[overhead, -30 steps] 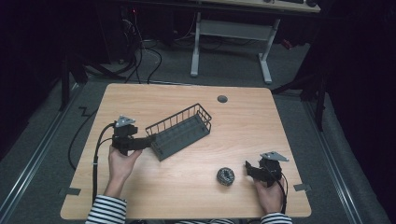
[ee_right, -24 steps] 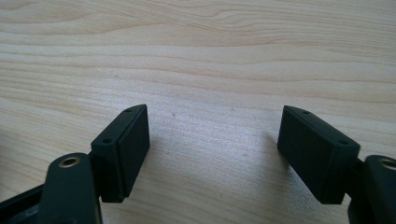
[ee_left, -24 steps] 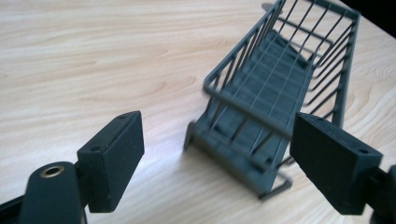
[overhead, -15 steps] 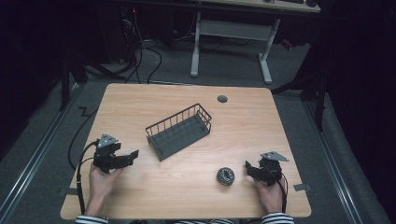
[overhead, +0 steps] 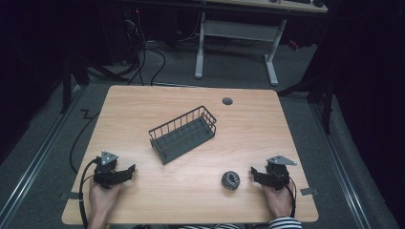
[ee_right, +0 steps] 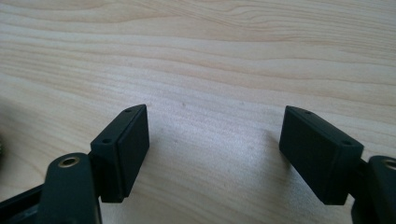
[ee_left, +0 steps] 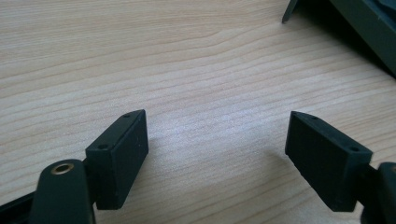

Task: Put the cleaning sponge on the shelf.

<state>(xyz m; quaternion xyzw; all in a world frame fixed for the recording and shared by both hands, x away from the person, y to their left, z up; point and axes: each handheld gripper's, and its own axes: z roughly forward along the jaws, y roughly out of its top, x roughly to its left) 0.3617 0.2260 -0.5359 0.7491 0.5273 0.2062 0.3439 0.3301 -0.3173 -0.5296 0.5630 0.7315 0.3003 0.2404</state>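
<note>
A dark wire basket [overhead: 184,133] lies at an angle in the middle of the wooden table [overhead: 248,124]. A small round metal scourer [overhead: 230,180] rests near the front right. My left gripper [overhead: 129,170] sits low at the front left, open, nothing between its jaws; its own view [ee_left: 215,140] looks over bare wood, with a corner of the basket [ee_left: 359,28] at upper right. My right gripper [overhead: 253,172] rests at the front right, just right of the scourer, open and empty; its own view [ee_right: 212,135] looks down on bare wood.
A round cable hole [overhead: 227,101] sits near the table's far edge. A black cable [overhead: 79,148] trails off the left side to the floor. A white desk frame [overhead: 234,33] stands behind the table.
My left gripper let go of the basket's near end and drew back to the front left of the table. The basket stays in place. The right gripper has not moved.
</note>
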